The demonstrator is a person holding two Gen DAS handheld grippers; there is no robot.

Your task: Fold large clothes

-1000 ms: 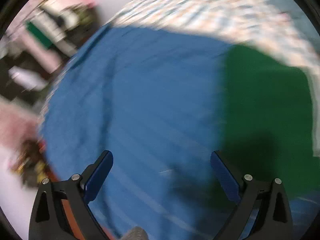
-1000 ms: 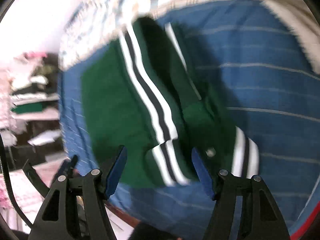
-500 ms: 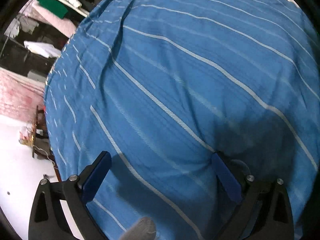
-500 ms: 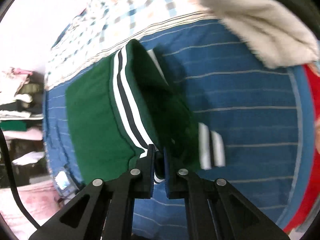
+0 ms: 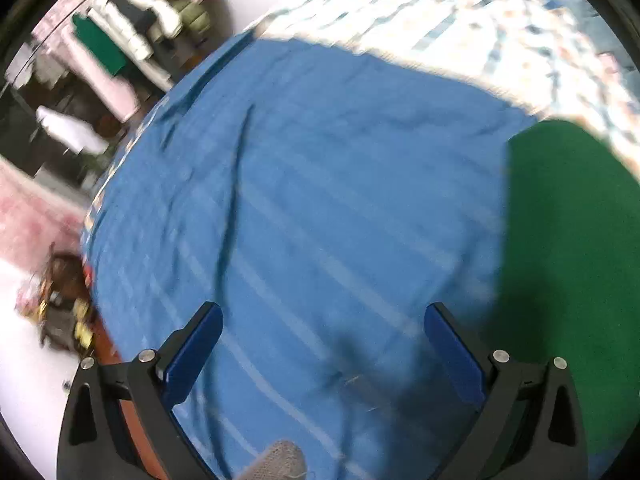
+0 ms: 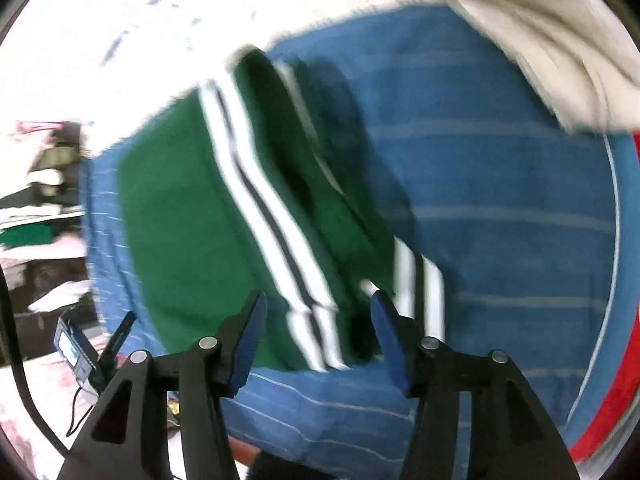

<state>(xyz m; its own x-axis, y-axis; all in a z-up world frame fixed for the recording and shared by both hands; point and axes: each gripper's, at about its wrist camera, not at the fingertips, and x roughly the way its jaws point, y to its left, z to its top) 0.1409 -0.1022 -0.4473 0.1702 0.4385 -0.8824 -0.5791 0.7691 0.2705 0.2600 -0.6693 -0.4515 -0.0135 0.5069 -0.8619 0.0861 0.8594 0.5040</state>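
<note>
A green garment with white and black stripes lies folded on a blue striped bedsheet. My right gripper is open just above the garment's near striped edge and holds nothing. In the left wrist view the green garment lies at the right on the bedsheet. My left gripper is open and empty over bare sheet, to the left of the garment. Both views are blurred.
A cream fleece cloth lies at the far right of the bed. A checked cover lies along the far side. Shelves with folded clothes stand to the left. A red edge borders the sheet.
My right gripper was shut on the garment's striped edge and has opened, letting it go. My left gripper has lifted off the sheet, so the garment shows again at the right.
</note>
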